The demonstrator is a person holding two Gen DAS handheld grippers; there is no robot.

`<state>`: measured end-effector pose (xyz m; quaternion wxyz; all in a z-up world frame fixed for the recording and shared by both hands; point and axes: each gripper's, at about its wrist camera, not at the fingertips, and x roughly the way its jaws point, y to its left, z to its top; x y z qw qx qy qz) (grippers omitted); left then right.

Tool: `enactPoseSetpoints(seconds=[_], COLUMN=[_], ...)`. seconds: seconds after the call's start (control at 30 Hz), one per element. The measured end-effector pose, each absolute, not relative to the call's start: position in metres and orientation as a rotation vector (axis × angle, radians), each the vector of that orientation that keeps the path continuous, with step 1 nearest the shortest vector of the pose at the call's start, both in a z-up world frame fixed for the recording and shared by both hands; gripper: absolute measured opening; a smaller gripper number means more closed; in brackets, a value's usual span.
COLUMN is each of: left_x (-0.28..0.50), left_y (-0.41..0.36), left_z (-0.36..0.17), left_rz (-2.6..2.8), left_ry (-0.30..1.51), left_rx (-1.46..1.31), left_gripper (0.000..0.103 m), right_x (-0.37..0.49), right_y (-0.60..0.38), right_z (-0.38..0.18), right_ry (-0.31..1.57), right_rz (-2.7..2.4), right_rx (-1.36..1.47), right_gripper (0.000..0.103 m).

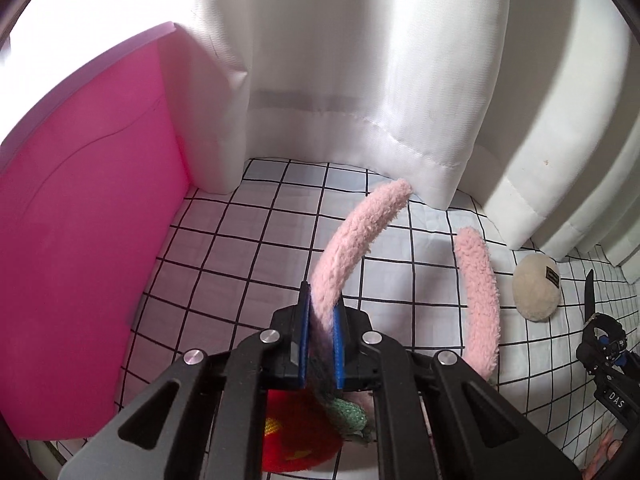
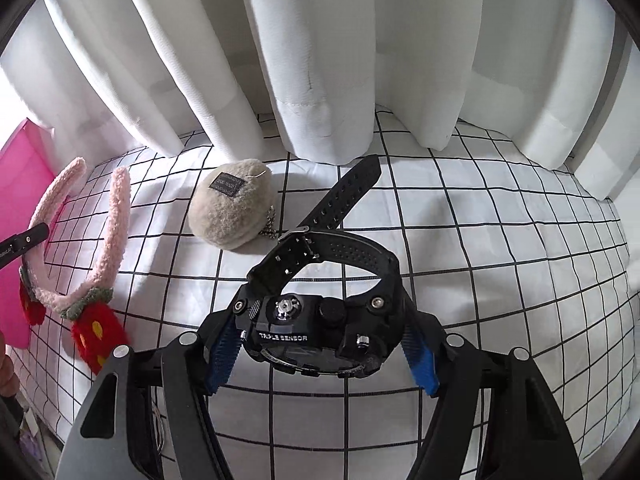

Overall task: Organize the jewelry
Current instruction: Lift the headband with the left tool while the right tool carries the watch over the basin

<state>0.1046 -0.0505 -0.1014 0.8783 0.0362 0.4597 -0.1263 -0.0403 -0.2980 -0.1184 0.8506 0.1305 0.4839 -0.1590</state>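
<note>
The left gripper [image 1: 322, 320] is pinching a pink fuzzy headband [image 1: 352, 236] between its blue-padded fingers [image 1: 305, 340], which are pressing together on one side of the arc, close to where the green leaf trim and a red strawberry ornament [image 1: 298, 440] are hanging below. The headband is being held up above the grid-patterned cloth [image 1: 248, 240], its two ends pointing toward the white curtain [image 1: 360, 60] along the far edge. In the right wrist view both strawberries are showing, one [image 2: 98, 334] beside the right gripper's arm and one at the left rim.

The right gripper [image 2: 320, 350] is gripping a black digital watch [image 2: 320, 332] by the sides of its case, the fingers [image 2: 222, 354] spread wide around it and touching it on both sides. The case reads "TRIPLE SENSOR". The strap is buckled into a loop, with its free tail reaching out toward the curtain. Whether the watch is resting on the cloth or lifted just off it is hard to tell.

A beige plush pouch [image 2: 232, 208] with a dark label and what looks like a ball chain is lying on the cloth near the far edge, between headband and watch. A pink panel [image 1: 80, 240] is standing along the left edge.
</note>
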Motion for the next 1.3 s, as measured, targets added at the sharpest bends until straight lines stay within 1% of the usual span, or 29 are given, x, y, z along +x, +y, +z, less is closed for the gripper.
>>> enactPoseSetpoints(seconds=[0.07,0.27,0.73,1.0,1.3], left_x=[0.096,0.084,0.05,0.047,0.044], left_y=[-0.041,-0.026,0.0,0.03,0.093], left_z=[-0.088,-0.07,-0.008,0.039,0.085], left_rz=[-0.263,-0.258,-0.247,-0.21,-0.117], left_ry=[0.947,0.911,0.799,0.712,0.602], left_rx=[0.069,0.051,0.005,-0.034,-0.083], left_gripper=[0.01,0.01,0.01,0.01,0.01], right_x=[-0.046,-0.05,-0.058,-0.04,-0.007], right_y=[-0.295,-0.282,-0.247,-0.22,-0.166], right_z=[-0.112,-0.095,-0.032,0.007,0.045], right_ry=[1.009,0.978,0.874,0.798,0.725], right_rz=[-0.329,-0.302,-0.196,-0.114,0.026], right_rx=[0.269,0.246,0.185,0.133,0.056], right_gripper=[0.067,0.067,0.067,0.067,0.067])
